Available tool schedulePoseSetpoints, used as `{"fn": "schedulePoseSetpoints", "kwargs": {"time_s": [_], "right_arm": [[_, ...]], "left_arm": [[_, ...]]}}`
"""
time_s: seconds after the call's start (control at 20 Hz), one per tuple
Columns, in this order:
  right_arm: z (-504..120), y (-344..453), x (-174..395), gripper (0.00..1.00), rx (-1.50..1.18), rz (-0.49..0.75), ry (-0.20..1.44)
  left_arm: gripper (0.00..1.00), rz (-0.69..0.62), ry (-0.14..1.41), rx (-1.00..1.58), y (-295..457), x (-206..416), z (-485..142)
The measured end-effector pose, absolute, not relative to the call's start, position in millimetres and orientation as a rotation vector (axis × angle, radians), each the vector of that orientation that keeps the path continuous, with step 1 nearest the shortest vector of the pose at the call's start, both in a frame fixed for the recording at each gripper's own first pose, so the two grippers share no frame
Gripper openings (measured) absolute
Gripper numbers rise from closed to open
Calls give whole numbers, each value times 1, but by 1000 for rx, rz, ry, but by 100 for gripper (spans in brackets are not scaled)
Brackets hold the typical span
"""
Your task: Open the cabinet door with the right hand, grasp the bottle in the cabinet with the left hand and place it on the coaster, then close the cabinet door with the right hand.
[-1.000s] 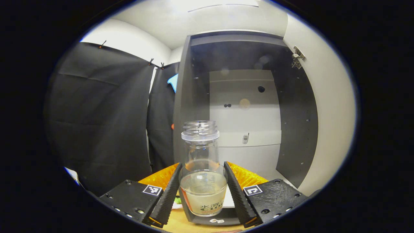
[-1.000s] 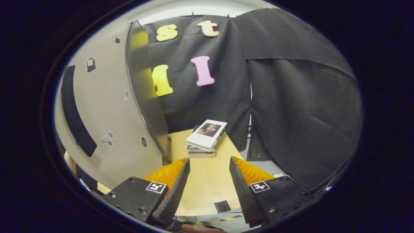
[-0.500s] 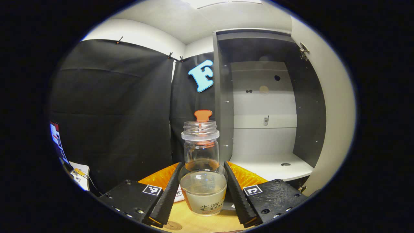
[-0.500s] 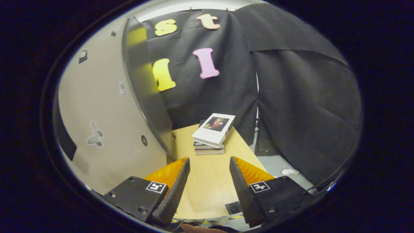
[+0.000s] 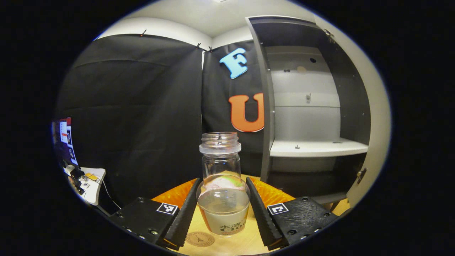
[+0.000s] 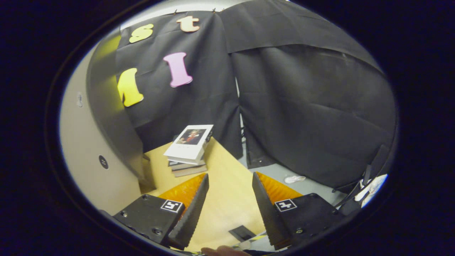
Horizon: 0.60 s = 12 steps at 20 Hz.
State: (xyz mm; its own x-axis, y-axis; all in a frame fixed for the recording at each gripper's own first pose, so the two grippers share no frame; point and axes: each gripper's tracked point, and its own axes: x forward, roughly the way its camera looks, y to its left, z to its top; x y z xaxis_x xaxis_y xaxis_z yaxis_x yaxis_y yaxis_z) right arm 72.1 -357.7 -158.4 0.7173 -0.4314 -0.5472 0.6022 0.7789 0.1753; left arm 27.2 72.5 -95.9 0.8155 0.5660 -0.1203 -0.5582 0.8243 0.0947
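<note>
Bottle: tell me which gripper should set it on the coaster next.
Left. The left gripper is shut on the bottle, out of the cabinet, with the coaster on the table just below it. The right gripper is open, empty, near the cabinet door.

Ahead of my right tongs (image 6: pixel 230 208) the surface (image 6: pixel 227 199) lies bare up to the stacked books (image 6: pixel 188 149). The cabinet door (image 6: pixel 85 156) walls off their left.

In the left gripper view, the bottle (image 5: pixel 223 199) sits between the fingers (image 5: pixel 183 217), the coaster (image 5: pixel 200 239) at seven o'clock below it, the open cabinet (image 5: pixel 312 147) at two o'clock behind.
</note>
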Motion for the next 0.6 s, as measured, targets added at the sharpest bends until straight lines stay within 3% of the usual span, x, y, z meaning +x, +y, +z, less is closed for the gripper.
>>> {"fn": "schedulePoseSetpoints", "kwargs": {"time_s": [0.25, 0.6], "right_arm": [[-191, -352, 73, 80, 214, -622, 635], [-214, -332, 71, 83, 204, -639, 732]], "left_arm": [[77, 669, 211, 71, 107, 8, -174], [77, 806, 186, 51, 154, -22, -226]]}}
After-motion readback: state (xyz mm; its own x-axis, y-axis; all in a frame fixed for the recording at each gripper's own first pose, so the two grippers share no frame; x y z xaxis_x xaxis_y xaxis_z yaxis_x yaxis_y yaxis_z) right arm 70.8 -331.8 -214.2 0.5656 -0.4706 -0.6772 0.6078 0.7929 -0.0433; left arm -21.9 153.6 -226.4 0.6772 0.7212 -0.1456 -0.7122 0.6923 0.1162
